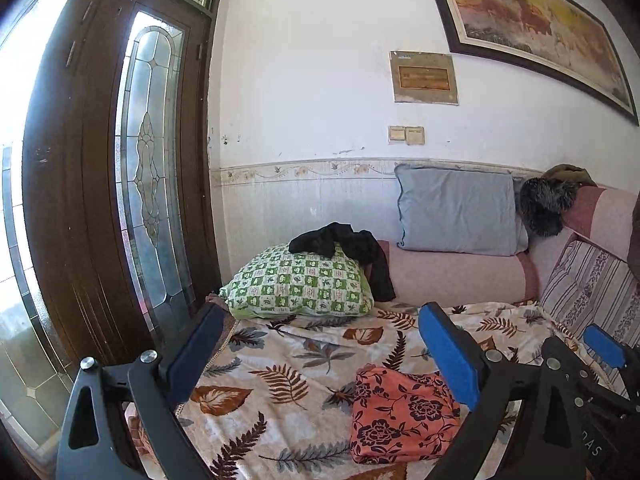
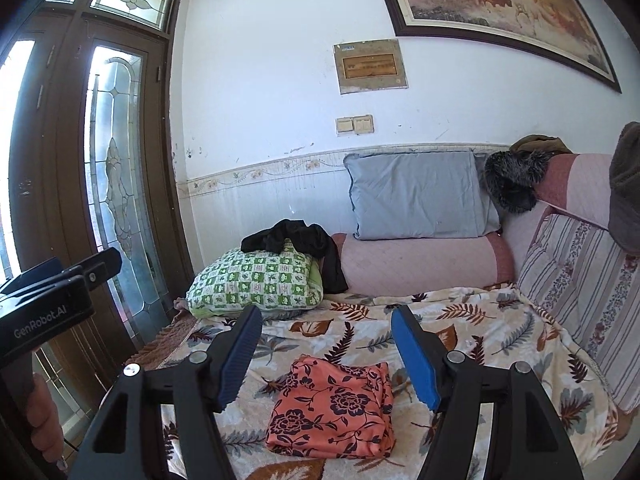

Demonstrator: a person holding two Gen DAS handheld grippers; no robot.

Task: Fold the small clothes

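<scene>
The orange flowered cloth (image 2: 332, 408) lies folded in a neat square on the leafy blanket (image 2: 500, 320), right below my two claws. My right gripper (image 2: 326, 356) hangs above it with its blue pads wide apart and nothing between them. My left gripper (image 1: 320, 356) is also spread wide and holds nothing; the cloth sits low between its fingers, closer to the right one. In the right view I can see the left tool off to the side, with a hand (image 2: 42, 420) holding its grip.

I think this piece is done. What could go wrong now? If I bring a claw down carelessly, a finger could catch the top layer and pull the fold open. The blanket is soft and bumpy, so a push could slide the square out of shape too.

Further back a green checked pillow (image 2: 256, 284) rests at the edge of the bed, with a black garment (image 2: 304, 244) draped over it. That may be the next thing to fold. It hangs partly down the pillow's side, so if I grab only one end it could drag across and bunch up. Behind that are a pink bolster (image 2: 420, 260), a blue pillow (image 2: 416, 196) and the white wall (image 2: 280, 80).
</scene>
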